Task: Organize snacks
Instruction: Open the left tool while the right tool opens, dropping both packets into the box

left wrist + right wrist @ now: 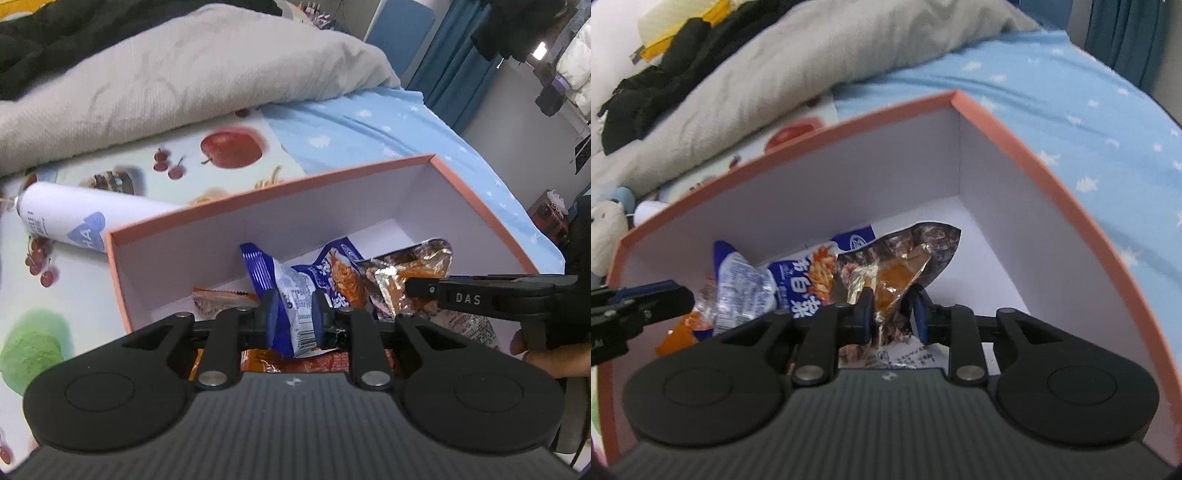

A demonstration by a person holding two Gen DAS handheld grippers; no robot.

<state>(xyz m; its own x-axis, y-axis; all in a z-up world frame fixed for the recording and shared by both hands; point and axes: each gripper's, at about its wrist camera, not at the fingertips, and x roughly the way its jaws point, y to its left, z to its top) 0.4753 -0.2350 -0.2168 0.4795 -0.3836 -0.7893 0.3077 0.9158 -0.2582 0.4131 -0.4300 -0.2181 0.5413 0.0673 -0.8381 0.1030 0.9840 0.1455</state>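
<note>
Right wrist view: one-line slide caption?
Right gripper lowers a brown foil snack packet into the pink-rimmed box beside blue-and-white snack packets.

So it's all on a bed (388, 122) with a light blue star-print sheet. Lying on it: a fruit-print mat (229, 147) on the left, a salmon-edged white box (280, 188) sitting partly on that mat, a white tube (62, 218) on the mat just beside the box, and a rumpled grey blanket (184, 70) behind.
</note>
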